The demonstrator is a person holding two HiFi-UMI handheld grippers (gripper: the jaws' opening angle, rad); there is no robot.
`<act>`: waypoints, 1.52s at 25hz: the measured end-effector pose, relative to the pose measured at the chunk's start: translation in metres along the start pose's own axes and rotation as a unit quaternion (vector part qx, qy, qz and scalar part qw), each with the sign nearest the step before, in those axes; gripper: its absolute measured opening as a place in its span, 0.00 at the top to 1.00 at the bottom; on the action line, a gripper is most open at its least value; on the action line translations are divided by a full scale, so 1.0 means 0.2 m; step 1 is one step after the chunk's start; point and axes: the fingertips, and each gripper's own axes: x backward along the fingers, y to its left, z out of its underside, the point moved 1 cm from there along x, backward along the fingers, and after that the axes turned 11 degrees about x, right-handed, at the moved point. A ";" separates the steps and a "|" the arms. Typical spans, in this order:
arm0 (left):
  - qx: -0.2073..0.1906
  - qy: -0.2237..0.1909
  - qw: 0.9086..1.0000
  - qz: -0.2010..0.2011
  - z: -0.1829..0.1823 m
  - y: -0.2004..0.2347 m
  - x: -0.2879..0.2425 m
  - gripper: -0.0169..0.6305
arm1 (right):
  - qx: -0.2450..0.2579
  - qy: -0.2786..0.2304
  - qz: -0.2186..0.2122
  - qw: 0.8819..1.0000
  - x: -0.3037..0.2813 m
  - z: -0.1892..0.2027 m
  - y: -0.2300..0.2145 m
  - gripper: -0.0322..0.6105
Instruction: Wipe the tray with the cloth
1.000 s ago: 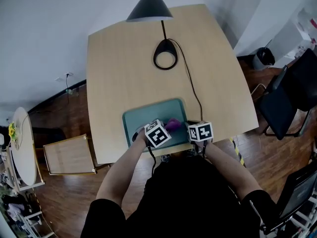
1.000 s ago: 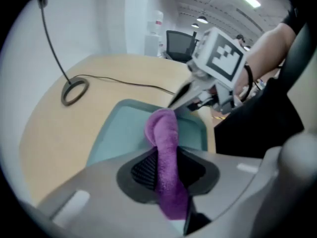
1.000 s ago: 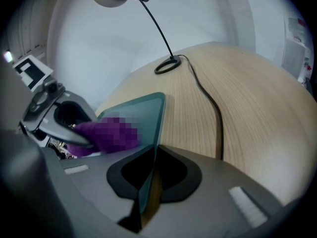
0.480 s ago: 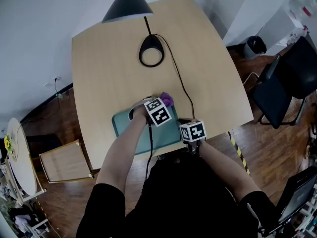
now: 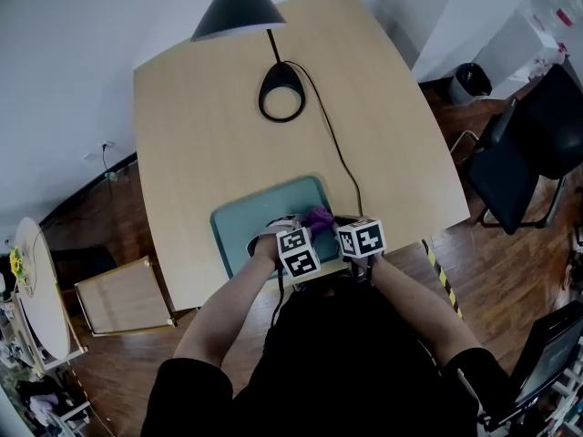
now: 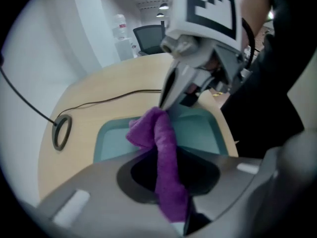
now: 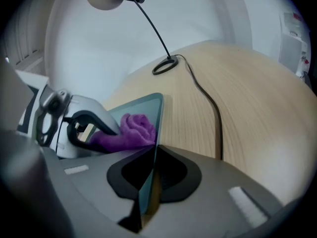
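Cloth (image 6: 161,143): purple, bunched into a thick roll. It is clamped by the left gripper (image 5: 305,228), and its free end is folded over ahead of the jaws.
Cloth position: on the near right part of the tray (image 5: 260,212), just beside the right rim.
Cloth handling (judged): soft, light and limp, and expected to bunch or drag rather than slide cleanly. It is best taken at a gathered fold, as here, so that a pad of fabric is left under the jaws to meet the surface.
Tray: teal, shallow, with rounded corners. It is laid flat at the near edge of the desk (image 5: 209,126).
Tray handling (judged): thin, stiff and smooth, light enough to be pushed along the desk by a wiping stroke. It is best pinned at the rim, not on the floor being wiped.
Left jaws: closed on the cloth, which passes between them.
Right gripper (image 6: 173,95): the jaws are closed on the tray's right rim, which is seen edge-on between them in the right gripper view. The tray is thereby steadied.
Soiling: none can be made out on the tray.
Surroundings: the lamp base (image 5: 281,104) stands well apart at the far side. Its cable (image 5: 339,162) is run past the tray's right far corner.
Risk (judged): the cable may be snagged if the tray shifts to the right.
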 end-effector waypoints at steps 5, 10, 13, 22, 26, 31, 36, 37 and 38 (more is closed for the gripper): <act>-0.076 0.002 0.997 0.001 0.01 -0.27 -0.01 0.80 | 0.000 -0.013 0.001 1.000 0.01 -0.03 0.00 0.91; -0.085 -0.024 0.995 0.046 -0.07 -0.43 0.00 0.82 | 0.001 -0.005 0.011 1.000 0.00 -0.03 -0.01 0.91; -0.061 -0.025 0.996 0.067 -0.07 -0.42 0.00 0.81 | 0.001 -0.010 0.011 1.000 0.01 -0.04 -0.01 0.91; -0.025 -0.001 1.000 0.018 0.03 0.05 0.06 0.81 | 0.005 -0.014 0.016 1.000 0.02 -0.06 -0.01 0.91; 0.000 0.013 0.999 -0.041 0.06 0.41 0.11 0.81 | 0.007 -0.014 0.013 1.000 0.02 -0.06 0.00 0.91; 0.023 0.024 0.998 -0.062 0.11 0.62 0.13 0.81 | 0.009 -0.014 0.011 1.000 0.03 -0.06 0.00 0.91; 0.031 0.022 0.999 -0.039 0.17 0.45 0.07 0.81 | 0.006 -0.014 0.008 1.000 0.02 -0.05 0.00 0.91; 0.027 0.019 0.999 -0.038 0.18 0.40 0.07 0.81 | 0.008 -0.013 0.009 1.000 0.02 -0.05 0.00 0.91; 0.023 0.015 0.999 -0.035 0.18 0.35 0.07 0.81 | 0.009 -0.012 0.011 1.000 0.02 -0.05 -0.01 0.91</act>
